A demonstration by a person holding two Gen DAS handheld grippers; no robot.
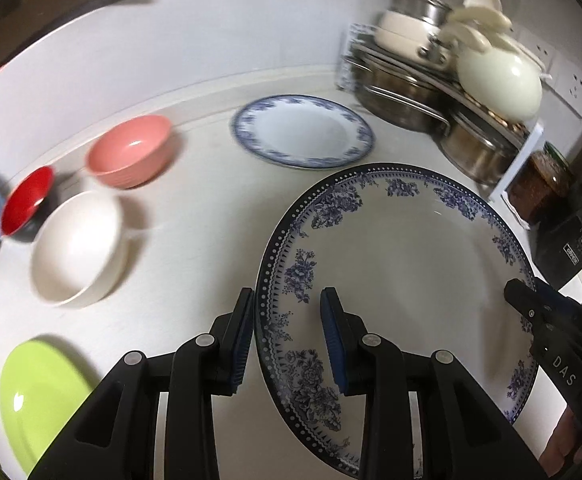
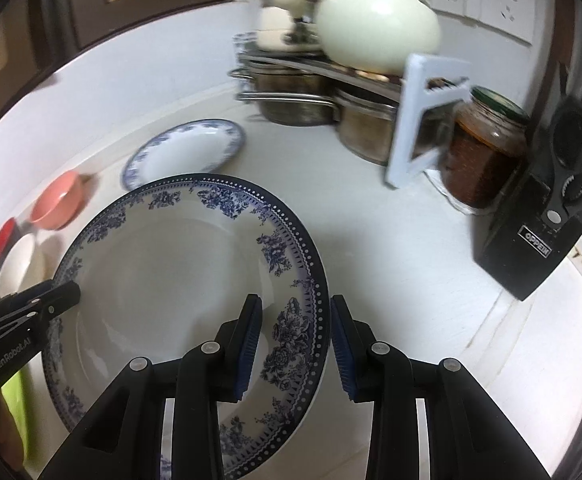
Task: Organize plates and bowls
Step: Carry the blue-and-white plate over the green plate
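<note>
Glossy glazed ceramic: plate [image 1: 403,264], bowls [image 1: 131,152]. Brushed metal: pots [image 1: 403,100]. Clear glass: jar [image 2: 483,156]. Matt black plastic, ribbed blue pads [image 1: 241,340]: grippers [image 1: 287,340]. Smooth white countertop [image 1: 195,232].

White counter [image 1: 211,216]: smaller blue-rimmed plate [image 1: 302,131], pink bowl [image 1: 130,151], red bowl [image 1: 27,201], white bowl [image 1: 75,246], green plate [image 1: 39,396], pot rack [image 1: 519,164], jar [image 2: 483,156].

Large blue-floral plate [image 1: 411,280] lies near smaller blue-rimmed plate [image 1: 303,130] and bowls [image 1: 131,152].
</note>
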